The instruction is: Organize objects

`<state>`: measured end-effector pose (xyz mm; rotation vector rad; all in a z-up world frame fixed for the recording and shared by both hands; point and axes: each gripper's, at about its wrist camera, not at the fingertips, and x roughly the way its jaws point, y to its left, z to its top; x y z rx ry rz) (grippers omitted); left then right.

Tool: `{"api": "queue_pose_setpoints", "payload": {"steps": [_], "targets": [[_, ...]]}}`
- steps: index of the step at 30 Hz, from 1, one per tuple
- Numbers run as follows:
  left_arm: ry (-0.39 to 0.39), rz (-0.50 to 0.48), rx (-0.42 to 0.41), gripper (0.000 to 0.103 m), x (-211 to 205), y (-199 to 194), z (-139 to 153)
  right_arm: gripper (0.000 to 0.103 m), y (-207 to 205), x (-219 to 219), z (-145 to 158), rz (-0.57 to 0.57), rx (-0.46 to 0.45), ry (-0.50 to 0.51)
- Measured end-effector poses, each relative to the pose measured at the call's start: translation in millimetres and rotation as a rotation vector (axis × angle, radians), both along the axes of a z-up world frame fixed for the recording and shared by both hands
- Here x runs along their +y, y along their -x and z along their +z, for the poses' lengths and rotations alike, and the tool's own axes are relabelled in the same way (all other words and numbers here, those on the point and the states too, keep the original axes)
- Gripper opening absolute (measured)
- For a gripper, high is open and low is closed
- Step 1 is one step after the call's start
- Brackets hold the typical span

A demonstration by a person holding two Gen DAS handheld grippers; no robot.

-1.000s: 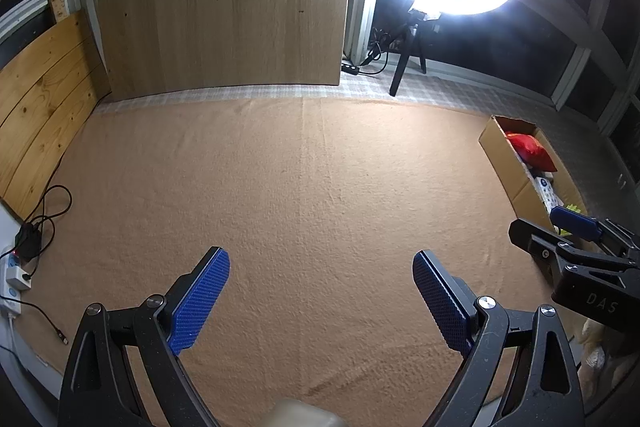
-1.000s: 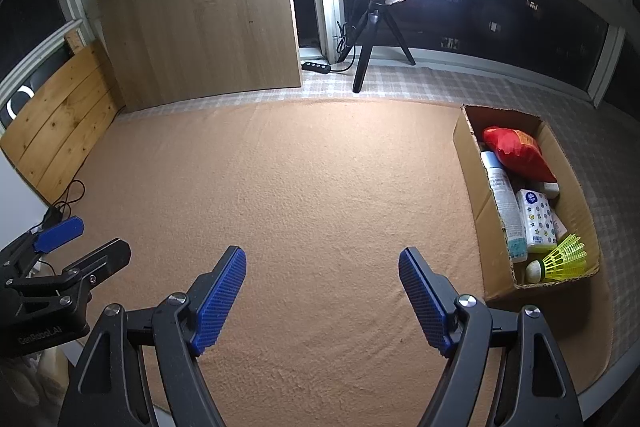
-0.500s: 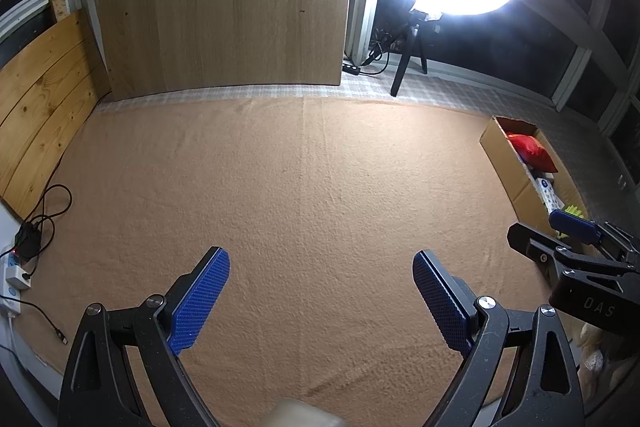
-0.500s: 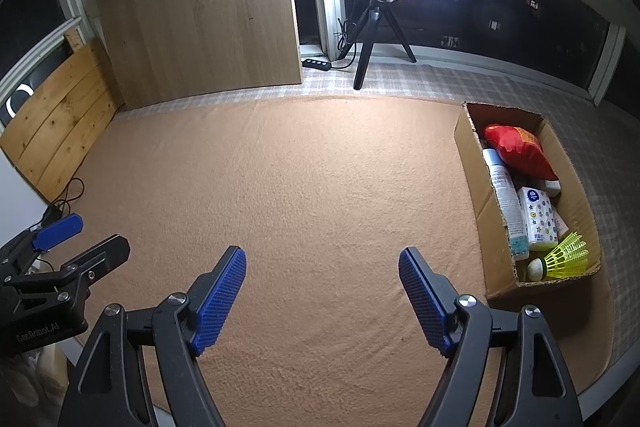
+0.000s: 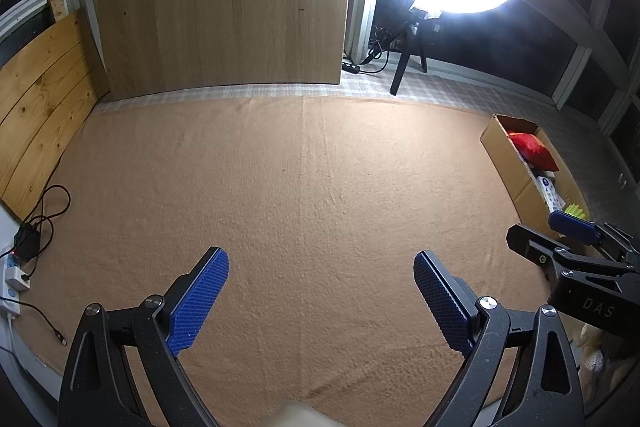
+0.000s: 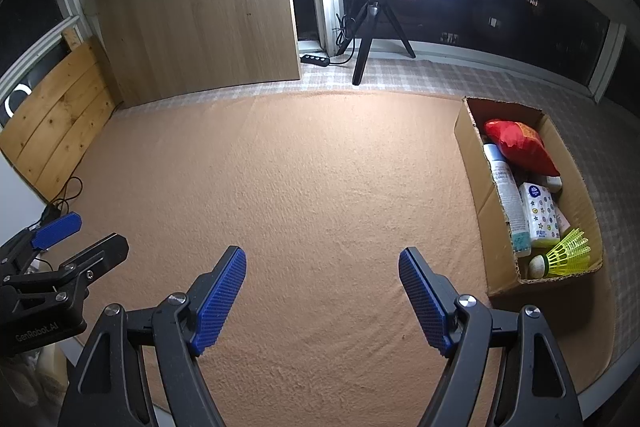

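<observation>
Left wrist view: left gripper (image 5: 320,291) hangs over bare carpet (image 5: 280,187), jaws apart, nothing between them. Right wrist view: right gripper (image 6: 322,291) likewise spread and empty; cardboard box (image 6: 476,163), far right, holds the shuttlecock (image 6: 564,255) and snack bag (image 6: 516,147), apparently already sorted

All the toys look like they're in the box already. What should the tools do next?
Probably nothing more than pull back and finish. Both the left tool and right tool are open and empty, the carpet shows no loose items, and the cardboard box already holds the shuttlecock and packets.
</observation>
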<state>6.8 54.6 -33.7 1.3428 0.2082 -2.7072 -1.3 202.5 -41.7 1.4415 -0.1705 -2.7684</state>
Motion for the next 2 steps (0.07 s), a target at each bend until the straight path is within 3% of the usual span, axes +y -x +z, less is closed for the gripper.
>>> {"api": "queue_pose_setpoints", "payload": {"steps": [2], "targets": [[-0.001, 0.004, -0.002, 0.096, -0.4, 0.8, -1.9, 0.075, 0.5, 0.3, -2.3, -0.002, -0.004, -0.001]]}}
